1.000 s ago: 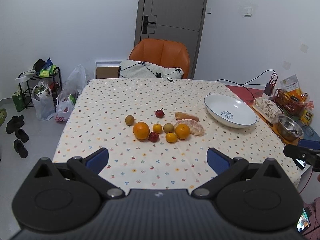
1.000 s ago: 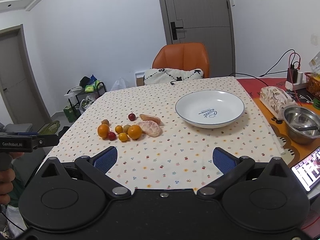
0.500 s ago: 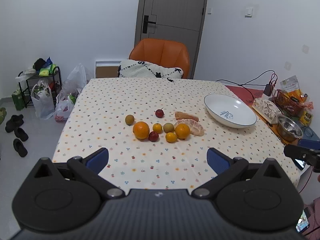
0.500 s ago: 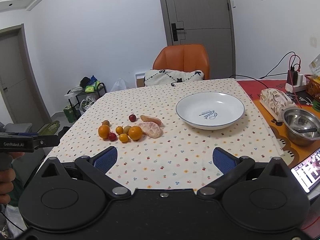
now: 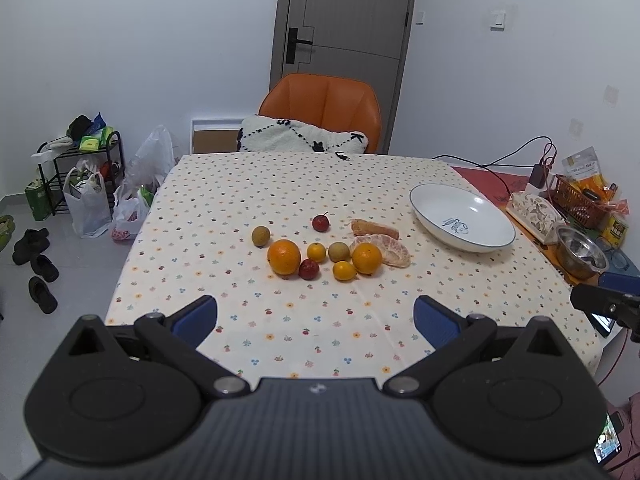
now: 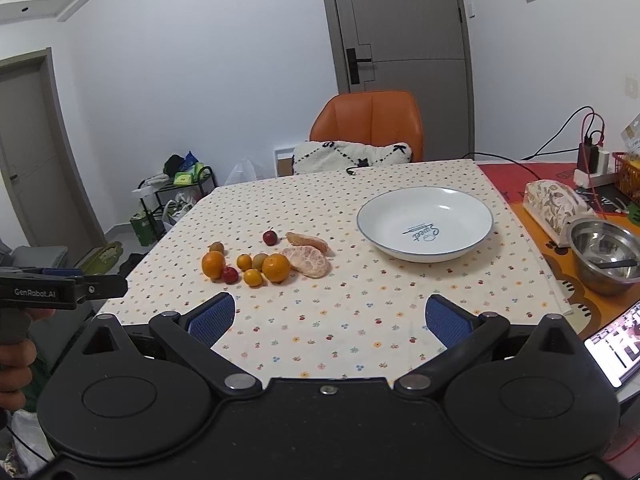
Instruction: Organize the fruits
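A cluster of fruit lies mid-table: a large orange (image 5: 284, 257) (image 6: 213, 264), a second orange (image 5: 367, 258) (image 6: 276, 267), small yellow citrus (image 5: 345, 270), red fruits (image 5: 321, 223), brownish round fruits (image 5: 261, 236) and peeled citrus pieces (image 5: 394, 249) (image 6: 308, 261). A white bowl (image 5: 492, 232) (image 6: 380, 226) stands empty to their right. My left gripper (image 5: 316, 318) hovers open over the near table edge, well short of the fruit. My right gripper (image 6: 329, 320) is also open and holds nothing, near the front edge.
The table wears a dotted cloth (image 5: 248, 184). An orange chair (image 5: 320, 116) with a cushion stands at the far side. A steel bowl (image 6: 604, 254), a patterned box (image 6: 556, 208) and a basket (image 5: 580, 204) crowd the right. Bags and a rack (image 5: 80, 184) stand on the floor at left.
Both views have shifted only slightly; the fruit and the bowl have not moved, and both grippers stay open.
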